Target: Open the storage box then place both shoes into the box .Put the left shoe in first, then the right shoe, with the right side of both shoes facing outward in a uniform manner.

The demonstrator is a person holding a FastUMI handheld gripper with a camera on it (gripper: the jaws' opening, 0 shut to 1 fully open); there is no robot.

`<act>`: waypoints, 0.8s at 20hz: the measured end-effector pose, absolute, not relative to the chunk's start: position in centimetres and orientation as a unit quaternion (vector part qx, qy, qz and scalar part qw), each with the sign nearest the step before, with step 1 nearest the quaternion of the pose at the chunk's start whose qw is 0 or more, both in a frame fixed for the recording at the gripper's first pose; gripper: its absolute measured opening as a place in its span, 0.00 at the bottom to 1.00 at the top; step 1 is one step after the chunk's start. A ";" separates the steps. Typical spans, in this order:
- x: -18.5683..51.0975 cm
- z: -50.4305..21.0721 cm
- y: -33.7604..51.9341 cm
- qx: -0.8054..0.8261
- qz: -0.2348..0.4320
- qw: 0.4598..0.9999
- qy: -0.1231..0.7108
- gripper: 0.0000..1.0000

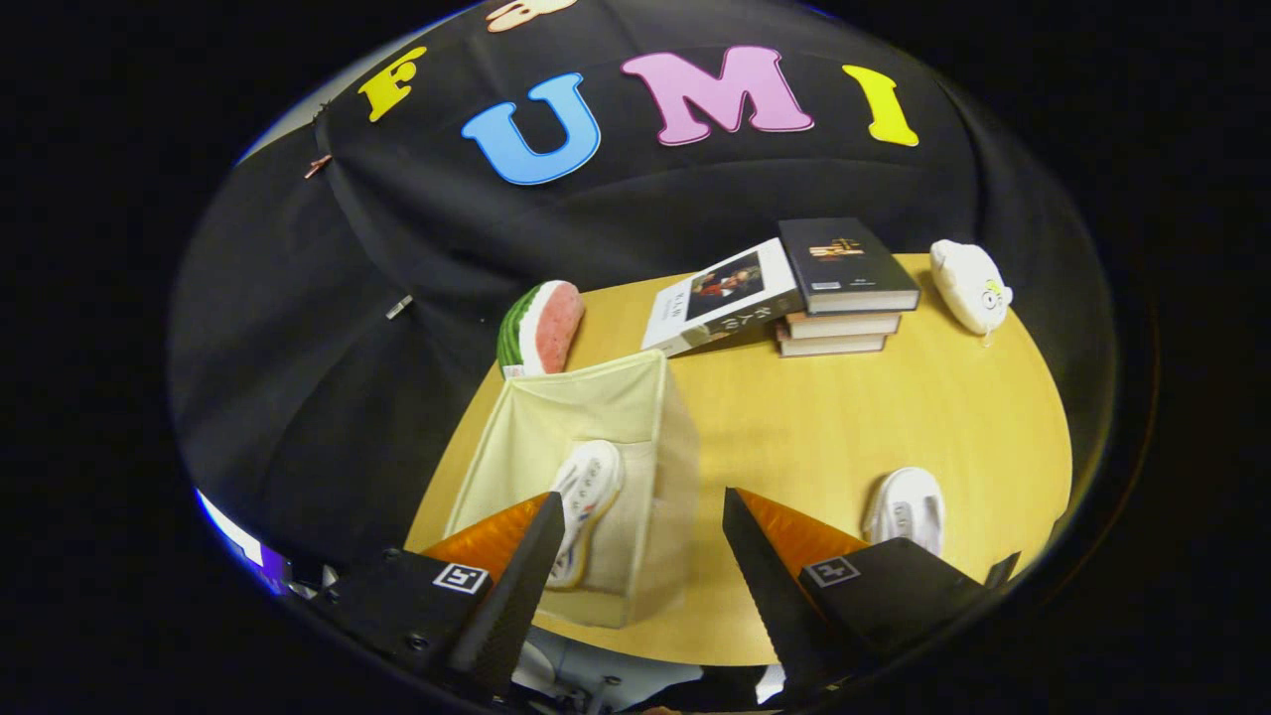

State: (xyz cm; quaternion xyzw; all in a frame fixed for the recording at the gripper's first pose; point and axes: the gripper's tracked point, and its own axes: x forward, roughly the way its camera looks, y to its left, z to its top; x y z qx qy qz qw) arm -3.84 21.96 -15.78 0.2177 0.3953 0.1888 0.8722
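The tongs (635, 546) are showing two wedge-shaped fingers, standing apart. Each finger's dark mount is carrying a small square black-and-white marker, and screws are dotting the left mount.

We see the gripper (640, 531) with its fingers spread apart and nothing between them, held above the wooden table (824, 417). The open storage box (596, 467) lies at eleven o'clock from the fingers with one white shoe (584, 501) inside. The second shoe (909, 508) rests on the table at two o'clock, beside the right finger.
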 end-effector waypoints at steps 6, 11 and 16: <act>-8.1 -23.8 11.6 0.151 0.115 0.885 0.425 0.99; -11.8 -30.5 7.4 0.121 0.090 0.865 0.478 0.93; -12.5 -35.4 6.1 0.101 0.074 0.854 0.505 0.84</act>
